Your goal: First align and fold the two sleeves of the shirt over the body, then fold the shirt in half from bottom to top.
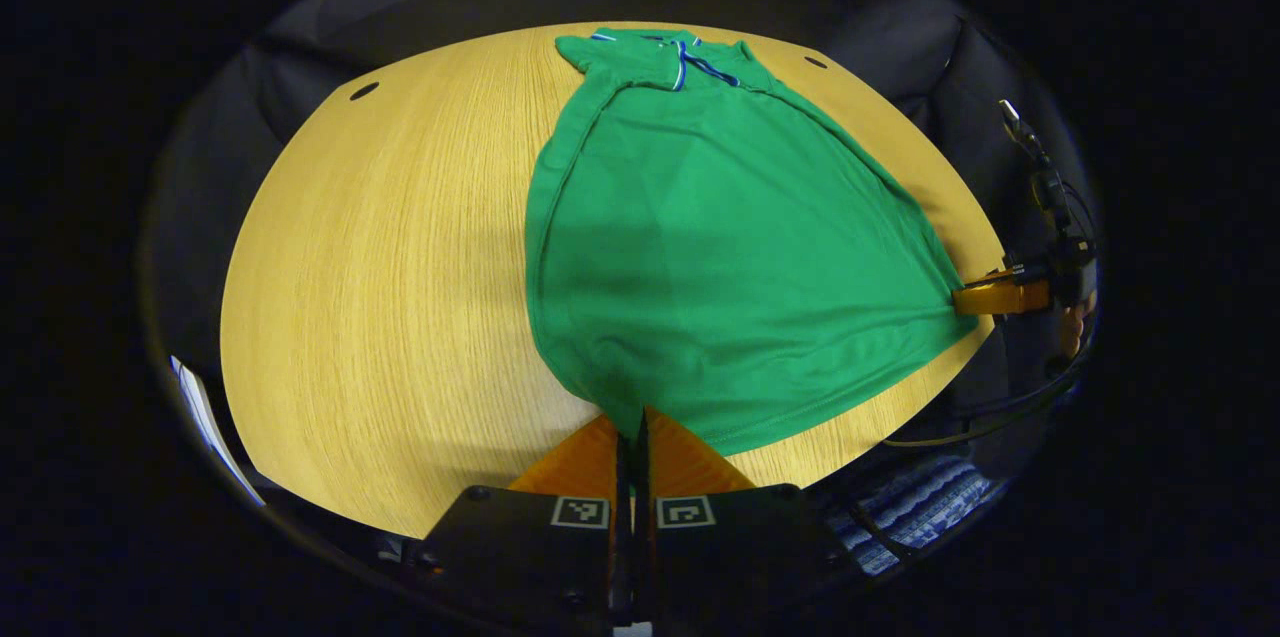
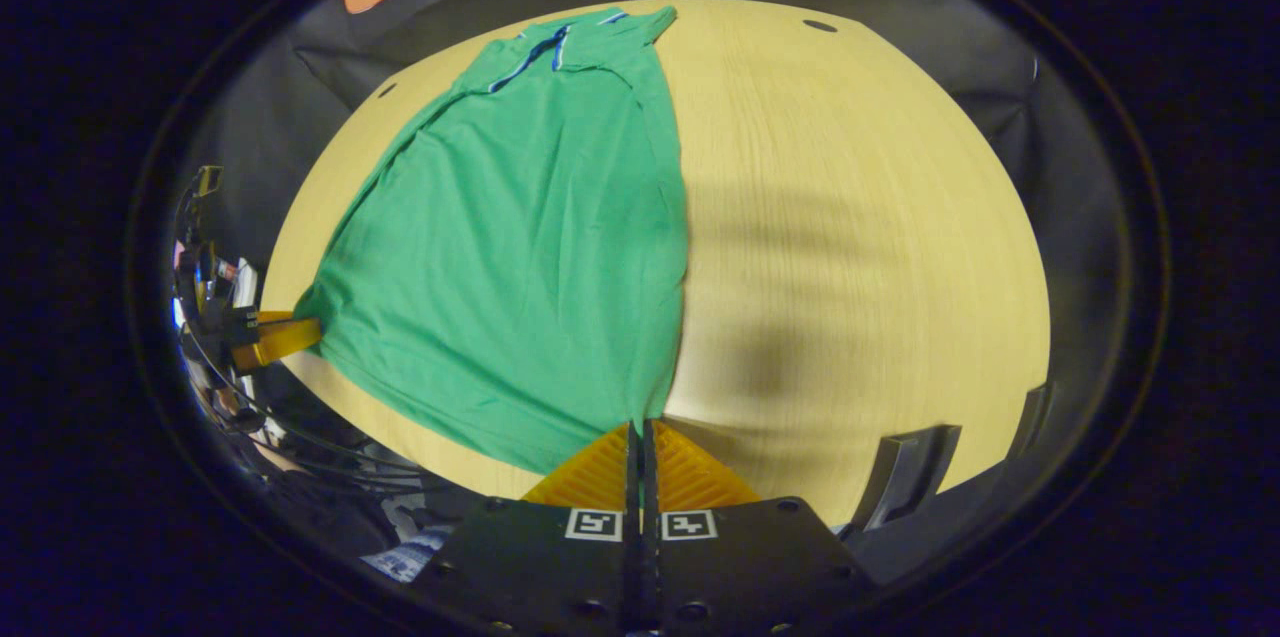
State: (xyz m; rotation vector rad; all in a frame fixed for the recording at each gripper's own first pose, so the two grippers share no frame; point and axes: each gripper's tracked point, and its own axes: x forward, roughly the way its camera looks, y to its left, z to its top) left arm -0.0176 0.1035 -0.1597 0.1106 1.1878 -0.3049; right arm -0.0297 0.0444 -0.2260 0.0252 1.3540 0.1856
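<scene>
Here, the green shirt (image 1: 700,247) lies flat on the wooden table (image 1: 380,297), collar at the far edge and hem at the near edge. In the left gripper view it covers the middle and right of the tabletop; in the right gripper view the shirt (image 2: 520,247) covers the left half, with bare wood to its right. Both sleeves are already folded in over the body, so the outline is a long narrow shape widening toward me. The collar (image 1: 680,57) has a thin blue and white trim.

My left gripper (image 1: 637,417) has its fingers pressed together on the near-left corner of the hem, with the cloth pinched between them. My right gripper (image 2: 640,429) is likewise closed tight on the near-right corner of the hem, and the fabric runs straight into the slit between its fingers. I can see each tool from the other's camera too: the right gripper (image 1: 965,299) sits at the right edge of the table touching the shirt's corner, and the left gripper (image 2: 305,332) meets the opposite corner in the right gripper view.

The hem is stretched between the two corners. Dark cloth walls stand behind the table, and a few cables (image 1: 1000,407) hang near the right side.
</scene>
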